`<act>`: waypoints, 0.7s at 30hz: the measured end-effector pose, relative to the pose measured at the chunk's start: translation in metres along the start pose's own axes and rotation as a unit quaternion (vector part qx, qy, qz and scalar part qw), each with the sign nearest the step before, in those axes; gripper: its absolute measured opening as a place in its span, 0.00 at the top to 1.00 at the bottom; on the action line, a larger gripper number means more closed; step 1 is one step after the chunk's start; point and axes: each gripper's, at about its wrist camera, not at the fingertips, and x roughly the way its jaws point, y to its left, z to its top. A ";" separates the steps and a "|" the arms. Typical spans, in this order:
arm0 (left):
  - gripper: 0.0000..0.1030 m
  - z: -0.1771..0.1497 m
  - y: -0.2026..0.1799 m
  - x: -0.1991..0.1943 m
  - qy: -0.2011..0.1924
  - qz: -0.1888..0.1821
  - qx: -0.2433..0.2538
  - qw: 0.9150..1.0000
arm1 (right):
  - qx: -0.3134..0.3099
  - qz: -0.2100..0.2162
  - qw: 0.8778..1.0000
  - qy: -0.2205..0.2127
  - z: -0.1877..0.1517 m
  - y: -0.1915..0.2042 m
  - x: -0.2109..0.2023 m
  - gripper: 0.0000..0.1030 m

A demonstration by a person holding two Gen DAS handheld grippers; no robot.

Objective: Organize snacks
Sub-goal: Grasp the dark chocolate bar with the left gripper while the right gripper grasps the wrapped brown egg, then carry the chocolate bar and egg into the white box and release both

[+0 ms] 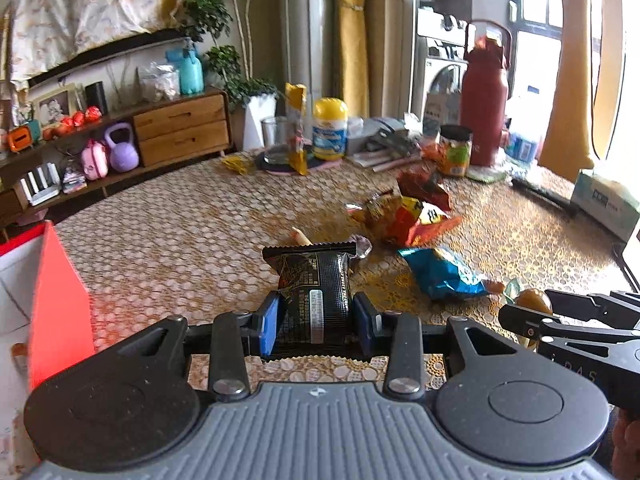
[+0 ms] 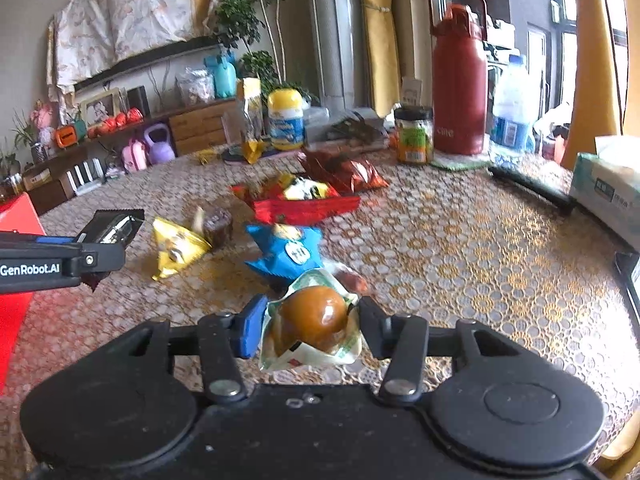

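Two hand-held grippers over a table (image 2: 460,248) with a patterned cloth, each carrying one snack. The left gripper (image 1: 314,314) was clamped on a black snack packet (image 1: 314,280), its blue pads pressing the packet's two sides and the jaws partly closed to the packet's width; the packet stood above the cloth, clear of the loose snacks. The right gripper (image 2: 308,322) was closed on a sealed clear pouch holding a brown egg (image 2: 314,316), the left blue pad against the pouch's edge and the right finger against its other side; this grip looked shallow, mostly on the wrapper.

The step in hand appeared to be carrying both items toward the red box (image 1: 60,292) at the near left edge. To do it well, the left gripper should probably go first, since it was nearer the box, and release only once the packet was over the opening; the right gripper should keep its squeeze steady, as the slick pouch might slip.

Remaining on the table: a blue bag (image 2: 286,250), a yellow packet (image 2: 176,250), a red and yellow bag (image 2: 304,196) and a dark red bag (image 2: 344,170), grouped near the middle.
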 end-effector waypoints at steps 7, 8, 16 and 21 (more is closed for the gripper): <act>0.63 0.003 0.015 -0.033 -0.024 0.018 -0.015 0.999 | -0.006 0.023 1.000 -0.015 0.008 0.014 -0.016 0.53; 0.63 0.003 0.018 -0.039 -0.028 0.021 -0.017 0.999 | -0.008 0.027 0.999 -0.017 0.010 0.017 -0.018 0.53; 0.63 0.001 0.049 -0.068 -0.046 0.056 -0.039 0.997 | -0.028 0.063 0.997 -0.033 0.020 0.045 -0.033 0.53; 0.63 -0.004 0.080 -0.087 -0.050 0.084 -0.063 0.993 | -0.052 0.099 0.993 -0.040 0.027 0.074 -0.041 0.53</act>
